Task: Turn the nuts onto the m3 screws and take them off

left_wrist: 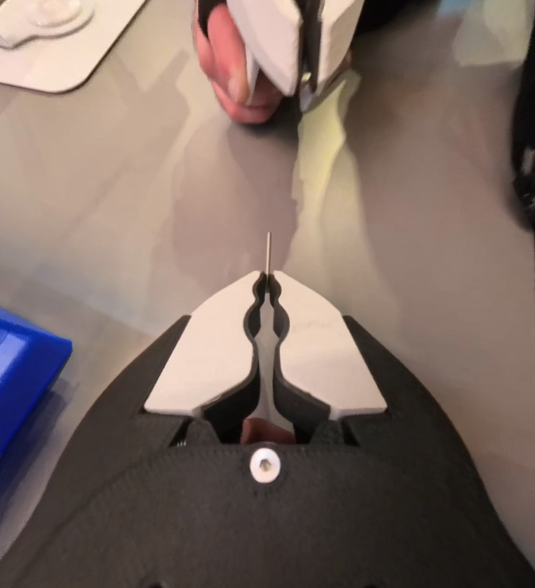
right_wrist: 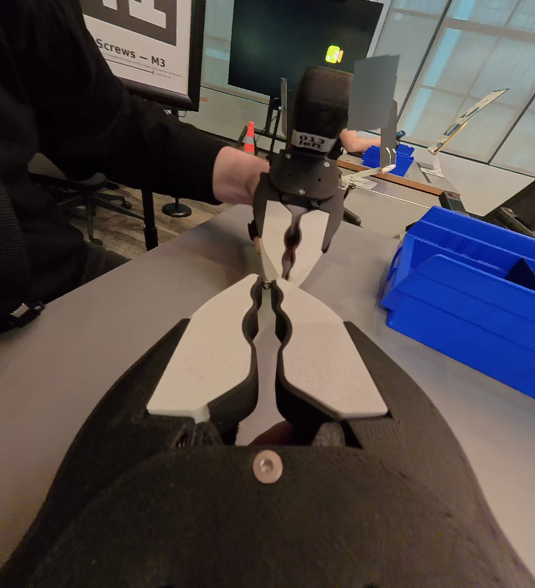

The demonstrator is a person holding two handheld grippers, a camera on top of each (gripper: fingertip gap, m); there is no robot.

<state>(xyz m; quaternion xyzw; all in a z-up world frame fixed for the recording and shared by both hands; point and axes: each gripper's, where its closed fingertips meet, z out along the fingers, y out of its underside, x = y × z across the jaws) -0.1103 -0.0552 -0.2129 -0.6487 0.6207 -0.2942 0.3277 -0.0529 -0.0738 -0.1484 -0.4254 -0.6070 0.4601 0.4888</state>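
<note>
My left gripper (left_wrist: 268, 274) is shut on a thin silver M3 screw (left_wrist: 269, 253) that sticks straight out past its tips over the grey table (left_wrist: 100, 197). My right gripper (right_wrist: 267, 280) is shut on a small dark nut (right_wrist: 266, 284) held at its very tips. In the right wrist view the left gripper (right_wrist: 284, 274) points down, its tips right against mine; the screw itself is hidden there. In the left wrist view the right gripper (left_wrist: 304, 95) is blurred at the top, apart from the screw tip, with a hand (left_wrist: 228, 79) on it.
A blue bin (right_wrist: 482, 305) stands on the table to the right of both grippers; its corner shows at the left wrist view's lower left (left_wrist: 14, 366). A white mat (left_wrist: 53, 54) with a clear plastic piece lies at the far left. A black sleeve (right_wrist: 84, 121) reaches in from the left. The left gripper's tips are roughly 9 centimetres from the right gripper's.
</note>
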